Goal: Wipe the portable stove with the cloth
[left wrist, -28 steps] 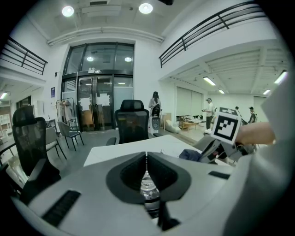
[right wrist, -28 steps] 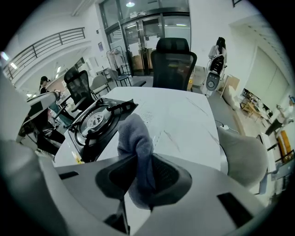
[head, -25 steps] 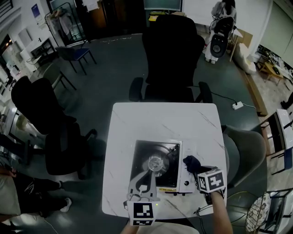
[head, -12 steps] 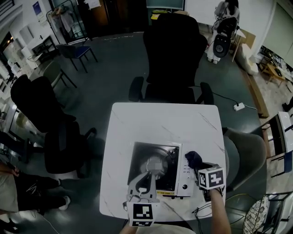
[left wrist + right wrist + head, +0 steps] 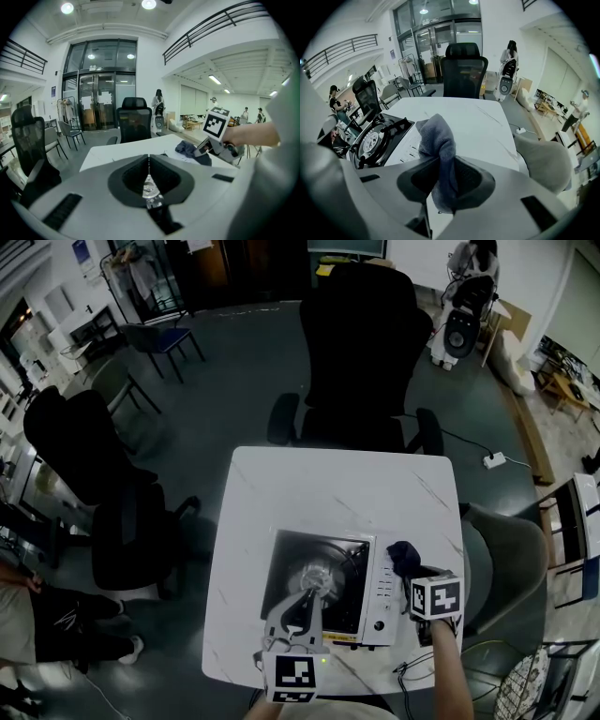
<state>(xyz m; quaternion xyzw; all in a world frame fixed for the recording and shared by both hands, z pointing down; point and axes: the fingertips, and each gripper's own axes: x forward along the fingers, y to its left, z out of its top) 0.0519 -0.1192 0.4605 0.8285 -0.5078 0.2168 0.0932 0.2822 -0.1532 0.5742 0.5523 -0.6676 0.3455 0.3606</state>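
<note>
Gripping a bunched dark blue-grey cloth (image 5: 436,140) in the right hand-held gripper (image 5: 440,174), jaws clamped hard on the lower folds, upper wad poking out past the tips. In head view, right hand-held gripper (image 5: 410,574) and cloth (image 5: 401,557) sitting at the right edge of the silver-and-black portable gas stove (image 5: 319,579), by the white control strip. Contact with the strip not clear.

Left hand-held gripper (image 5: 148,186): jaws pressed fully together, nothing between. In head view, parked over the stove's near side in front of the round burner (image 5: 304,602); touching or not, cannot tell. Stove resting on the near half of the white marble-pattern table (image 5: 328,486).

Wipe judged not yet begun on the top plate. For a good pass:
- lower the wad so fabric, not jaw tips, meets the metal
- press lightly and sweep in overlapping strokes across the control strip and tray
- steer round the black pot-support prongs to avoid snagging
- brace the stove body with the left hand-held gripper against sliding
- hold the clamp firm so the cloth stays put
</note>
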